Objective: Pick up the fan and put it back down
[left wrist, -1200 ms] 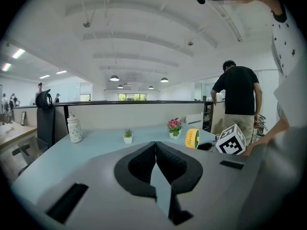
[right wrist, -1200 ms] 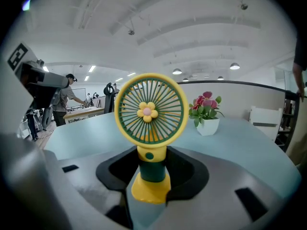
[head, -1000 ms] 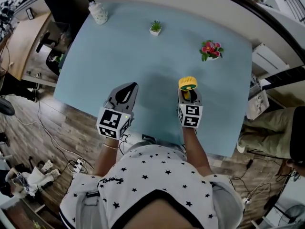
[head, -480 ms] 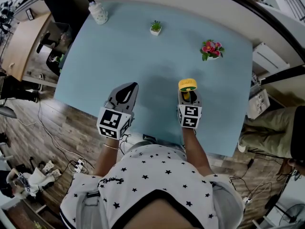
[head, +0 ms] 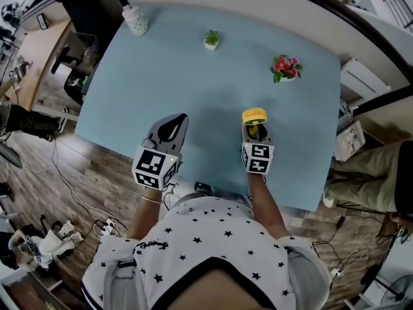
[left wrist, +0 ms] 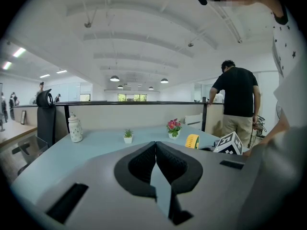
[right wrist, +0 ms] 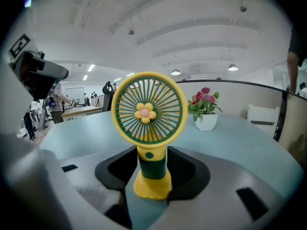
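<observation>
And here we are: the fan (right wrist: 148,110) is standing upright on the pale blue bench (head: 161,76). Its yellow base is sitting flat on the surface and its round yellow-and-green grille is facing back along the right claw (right wrist: 152,163). That claw is reaching in low from the near side and grasping the fan by its green stem. The dark pads are sitting right against the stem on both sides with no gap showing, though the jaws have just been easing open a touch. The marker cube (head: 257,157) is riding on top, with the person's arm stretching out behind it.

Over to the left of the fan, well apart from it, the left claw (left wrist: 156,150) is hanging over the bench's near edge. It is clenched on nothing, its two pads meeting at the tips.

Beyond the fan and a little to the right, a white pot of pink flowers (head: 286,68) is sitting on the bench. Beyond the fan and off to the left, a small green plant (head: 211,39) is standing in a white pot. Farther left again, at the far corner, a white patterned jar (head: 135,19) is standing. To the right of the fan, off the bench, someone in khaki trousers (head: 361,173) is standing on the wooden floor.
</observation>
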`<state>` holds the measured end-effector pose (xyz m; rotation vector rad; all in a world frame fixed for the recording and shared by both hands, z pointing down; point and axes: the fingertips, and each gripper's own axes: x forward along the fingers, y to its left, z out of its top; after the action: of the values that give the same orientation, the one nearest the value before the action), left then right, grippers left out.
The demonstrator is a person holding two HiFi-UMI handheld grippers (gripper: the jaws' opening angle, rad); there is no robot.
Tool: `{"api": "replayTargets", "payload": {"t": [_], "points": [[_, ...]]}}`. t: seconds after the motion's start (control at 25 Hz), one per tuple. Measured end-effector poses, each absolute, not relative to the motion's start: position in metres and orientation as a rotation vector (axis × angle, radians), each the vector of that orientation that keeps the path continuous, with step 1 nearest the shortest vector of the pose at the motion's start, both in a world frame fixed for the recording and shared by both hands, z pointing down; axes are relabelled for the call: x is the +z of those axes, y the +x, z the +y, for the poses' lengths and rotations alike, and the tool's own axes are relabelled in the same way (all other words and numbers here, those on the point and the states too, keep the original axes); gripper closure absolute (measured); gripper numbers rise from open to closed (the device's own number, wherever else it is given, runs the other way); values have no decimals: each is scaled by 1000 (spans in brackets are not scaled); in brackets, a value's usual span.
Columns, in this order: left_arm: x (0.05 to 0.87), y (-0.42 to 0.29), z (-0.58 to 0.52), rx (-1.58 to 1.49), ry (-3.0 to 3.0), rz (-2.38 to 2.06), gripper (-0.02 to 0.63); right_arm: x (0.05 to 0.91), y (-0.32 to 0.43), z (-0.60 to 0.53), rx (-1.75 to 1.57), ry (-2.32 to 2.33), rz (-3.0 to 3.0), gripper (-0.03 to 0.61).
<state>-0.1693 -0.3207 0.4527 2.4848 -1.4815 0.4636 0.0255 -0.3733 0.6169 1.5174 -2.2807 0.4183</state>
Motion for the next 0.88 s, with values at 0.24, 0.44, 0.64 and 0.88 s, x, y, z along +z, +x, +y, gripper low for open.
{"api": "replayTargets", "payload": {"t": [0.24, 0.44, 0.64, 0.88], "points": [[450, -168, -313, 445, 2499, -1469, 586, 618, 27, -359, 431, 1517, -2251, 351], [452, -163, -307, 434, 2520, -1431, 586, 615, 38, -341, 496, 1564, -2243, 362], [453, -157, -303, 426, 2544, -1394, 586, 597, 50, -326, 518, 1635, -2262, 422], [453, -147, -302, 414, 2583, -1352, 586, 565, 58, -314, 505, 1729, -2305, 496]]}}
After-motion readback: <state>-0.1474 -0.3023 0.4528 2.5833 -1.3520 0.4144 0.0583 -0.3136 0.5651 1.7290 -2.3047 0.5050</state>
